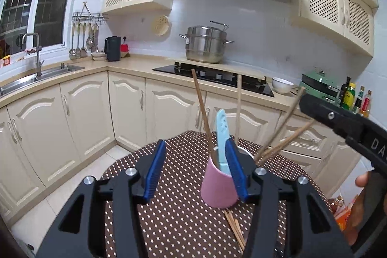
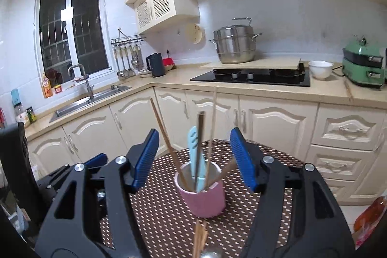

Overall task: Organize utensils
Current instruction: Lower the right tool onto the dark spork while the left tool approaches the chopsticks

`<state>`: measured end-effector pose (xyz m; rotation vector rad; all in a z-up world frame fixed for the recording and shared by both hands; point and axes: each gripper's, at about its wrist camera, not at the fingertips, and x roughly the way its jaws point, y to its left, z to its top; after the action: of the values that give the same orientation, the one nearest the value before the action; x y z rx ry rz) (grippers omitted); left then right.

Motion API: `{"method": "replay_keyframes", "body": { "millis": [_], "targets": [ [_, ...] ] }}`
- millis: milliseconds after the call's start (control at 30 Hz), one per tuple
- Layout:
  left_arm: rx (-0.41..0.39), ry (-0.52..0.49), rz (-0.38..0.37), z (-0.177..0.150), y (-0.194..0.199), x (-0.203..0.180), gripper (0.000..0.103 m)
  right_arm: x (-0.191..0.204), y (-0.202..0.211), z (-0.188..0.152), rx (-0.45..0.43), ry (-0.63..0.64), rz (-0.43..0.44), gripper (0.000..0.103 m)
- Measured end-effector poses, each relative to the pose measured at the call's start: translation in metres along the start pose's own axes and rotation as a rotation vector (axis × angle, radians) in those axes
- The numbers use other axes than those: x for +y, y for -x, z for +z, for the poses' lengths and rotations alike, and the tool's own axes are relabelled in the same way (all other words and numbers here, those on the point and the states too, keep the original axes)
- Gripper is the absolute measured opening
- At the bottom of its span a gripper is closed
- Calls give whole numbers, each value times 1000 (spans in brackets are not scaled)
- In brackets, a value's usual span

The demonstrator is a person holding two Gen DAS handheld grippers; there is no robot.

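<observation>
A pink cup point(image 1: 217, 187) stands on the dotted brown tablecloth point(image 1: 169, 221). It holds several wooden chopsticks point(image 1: 202, 108) and a light blue utensil point(image 1: 221, 134). My left gripper point(image 1: 196, 149) is open. Its right pad overlaps the cup's right side, while its left pad stands well clear. In the right wrist view my right gripper point(image 2: 194, 134) is open wide above the cup point(image 2: 203, 195), with the chopsticks point(image 2: 167, 137) rising between its pads untouched. More chopsticks point(image 2: 199, 238) lie loose on the cloth in front of the cup.
Cream cabinets and a counter run behind the table, with a black hob point(image 2: 251, 77), a steel steamer pot point(image 2: 235, 45), a white bowl point(image 2: 320, 69), a green appliance point(image 2: 364, 67) and a sink point(image 2: 89, 100). Bottles point(image 1: 349, 96) stand at the right.
</observation>
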<state>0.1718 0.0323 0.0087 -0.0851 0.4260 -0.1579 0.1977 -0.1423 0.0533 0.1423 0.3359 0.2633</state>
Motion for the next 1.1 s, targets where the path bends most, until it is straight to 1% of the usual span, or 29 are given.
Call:
{"method": "replay_keyframes", "body": {
  "millis": [100,200,300,400,533,633,700,833,900,1000,1100],
  "targets": [
    [30,3,-21,-8,6,-5,52,-7,16,-9,14,14,-19,61],
    [97,-9,-36,-25,7,-16,52,-14,26,-21,45,23,-38,61],
    [165,-25,-64,-41,3,-26,52,-24,33,-37,94,25,-53,61],
    [278,-47,-104,-60,-10,-40,52,-33,33,-60,171,21,-61,61],
    [477,-51,-142,-88,-39,-53,52,-46,29,-86,261,1,-67,61],
    [586,-56,-143,-111,-56,-60,52,-57,28,-105,319,-33,-69,61],
    [622,-67,-149,-121,-62,-63,52,-64,28,-115,346,-46,-76,61],
    [664,-90,-117,-137,-72,-64,52,-72,26,-130,394,-67,-73,61],
    [658,-98,-121,-141,-73,-62,53,-74,25,-136,418,-72,-58,61],
    [665,-111,-83,-144,-71,-52,53,-73,23,-140,443,-65,-48,61],
    [659,-100,-83,-144,-67,-42,53,-75,19,-143,468,-70,-35,61]
  ]
}}
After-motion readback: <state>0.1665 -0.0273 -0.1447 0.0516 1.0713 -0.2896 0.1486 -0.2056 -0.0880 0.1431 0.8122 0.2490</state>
